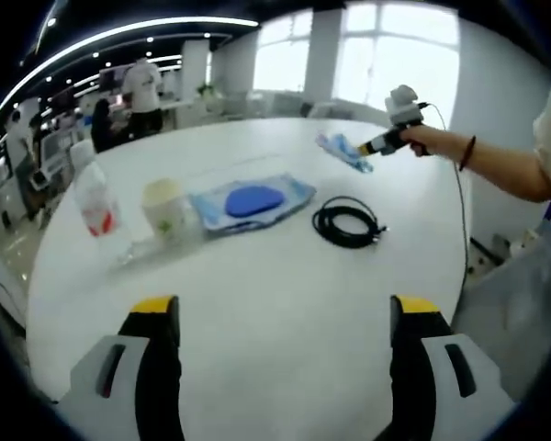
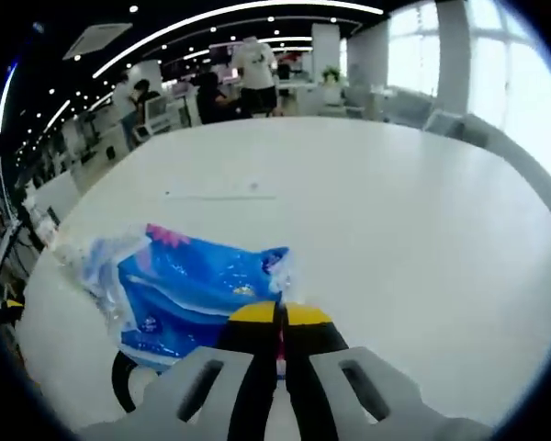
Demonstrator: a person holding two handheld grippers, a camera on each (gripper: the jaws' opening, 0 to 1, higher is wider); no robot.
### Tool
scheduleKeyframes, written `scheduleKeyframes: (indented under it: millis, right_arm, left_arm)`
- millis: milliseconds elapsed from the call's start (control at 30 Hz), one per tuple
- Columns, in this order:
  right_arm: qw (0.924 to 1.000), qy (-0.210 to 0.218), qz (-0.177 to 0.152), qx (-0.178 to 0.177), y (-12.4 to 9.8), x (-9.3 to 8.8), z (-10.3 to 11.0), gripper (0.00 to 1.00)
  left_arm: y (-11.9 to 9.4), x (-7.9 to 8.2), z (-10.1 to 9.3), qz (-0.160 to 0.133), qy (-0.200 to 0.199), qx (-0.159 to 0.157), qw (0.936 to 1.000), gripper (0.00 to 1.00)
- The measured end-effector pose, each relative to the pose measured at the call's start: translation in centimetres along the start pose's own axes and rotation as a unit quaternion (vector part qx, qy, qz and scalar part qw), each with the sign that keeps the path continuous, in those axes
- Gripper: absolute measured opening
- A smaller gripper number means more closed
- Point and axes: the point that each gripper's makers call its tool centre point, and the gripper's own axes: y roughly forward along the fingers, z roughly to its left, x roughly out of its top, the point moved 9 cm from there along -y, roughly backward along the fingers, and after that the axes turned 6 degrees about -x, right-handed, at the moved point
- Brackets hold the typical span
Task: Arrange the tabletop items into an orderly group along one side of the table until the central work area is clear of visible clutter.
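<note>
Gripping the blue packet (image 2: 197, 294) by its edge, the right claw (image 2: 277, 317) is clamped together above the counter (image 2: 395, 239). Left claw (image 1: 285, 322) stands apart. Carry the packet level toward the far cup (image 1: 168, 209) and bottle (image 1: 96, 207).

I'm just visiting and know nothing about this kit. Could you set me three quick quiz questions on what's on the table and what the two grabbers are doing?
1. True or false: the right gripper has its fingers closed on the blue tissue packet.
2. Which item lies nearest the coiled black cable: A) the clear bottle, B) the blue pouch, C) the white cup?
3. Fill in: the left gripper is ____ and holds nothing.

Key: 1 true; 2 B; 3 open.
</note>
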Motion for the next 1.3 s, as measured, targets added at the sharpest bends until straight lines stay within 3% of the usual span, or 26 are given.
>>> scheduleKeyframes:
  millis: [533,867,1200,1300]
  right_arm:
    - [0.9996,0.0,0.022,-0.016,3.2,0.3,0.0,0.01]
    - [0.9992,-0.007,0.03,-0.026,4.0,0.2,0.2,0.03]
    - [0.9982,0.022,0.037,-0.043,4.1,0.0,0.3,0.03]
    - [0.9984,0.013,0.033,-0.044,4.2,0.1,0.4,0.04]
  left_arm:
    - [-0.1,-0.1,0.4,0.013,0.005,0.008,0.9999,0.91]
    - [-0.4,-0.2,0.7,0.012,-0.007,0.008,0.9999,0.91]
    - [-0.5,-0.2,0.9,0.012,-0.006,0.013,0.9998,0.91]
    - [-0.5,-0.2,0.9,0.012,-0.005,0.013,0.9998,0.91]
